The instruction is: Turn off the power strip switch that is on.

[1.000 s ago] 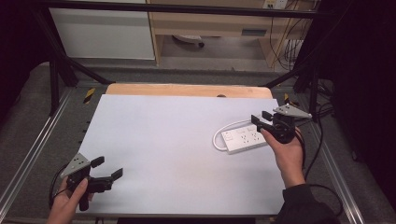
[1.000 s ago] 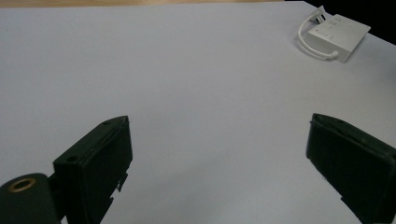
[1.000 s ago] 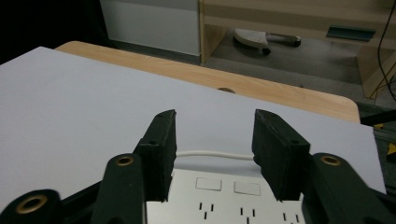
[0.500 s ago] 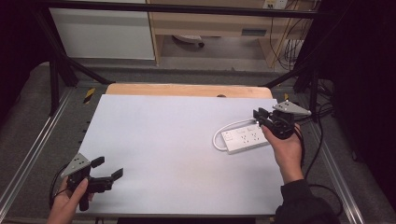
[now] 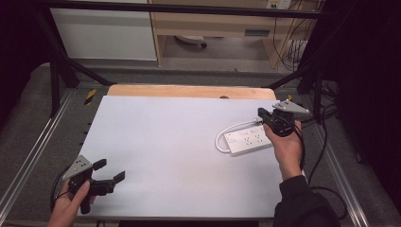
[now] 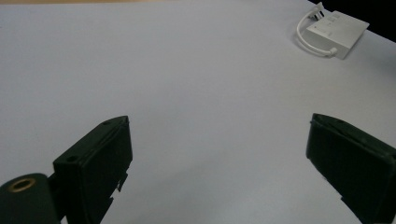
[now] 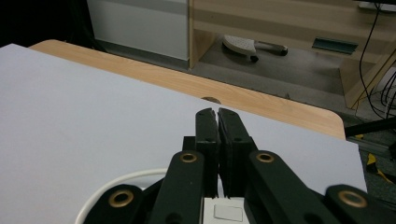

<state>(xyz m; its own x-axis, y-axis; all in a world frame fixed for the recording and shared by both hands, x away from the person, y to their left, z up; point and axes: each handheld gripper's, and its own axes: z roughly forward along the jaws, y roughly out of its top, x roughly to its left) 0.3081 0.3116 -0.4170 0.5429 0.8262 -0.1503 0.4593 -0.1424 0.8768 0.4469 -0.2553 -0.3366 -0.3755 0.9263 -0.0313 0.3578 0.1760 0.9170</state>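
Note:
A white power strip (image 5: 246,142) with a looped white cord (image 5: 222,139) lies on the right side of the white table top (image 5: 179,142). My right gripper (image 5: 261,115) hovers above the strip's far right end, its jaws pressed together with nothing between them (image 7: 217,116). The strip's top shows just beneath those jaws (image 7: 224,212). My left gripper (image 5: 109,171) is held at the table's near left corner, jaws spread wide, fingers (image 6: 95,161) apart over bare table. The power strip (image 6: 334,35) sits far off at the upper right of the left gripper view.
A wooden board edge (image 5: 189,91) runs along the table's far side. Metal frame rails (image 5: 38,146) flank the table. Beyond stand a white cabinet (image 5: 104,33), a wooden shelf unit (image 5: 227,23) and hanging cables (image 5: 288,42). A cable trails from the right gripper (image 5: 314,151).
My right gripper has drifted slightly toward the far end of the power strip. The left gripper has stayed put, still open.

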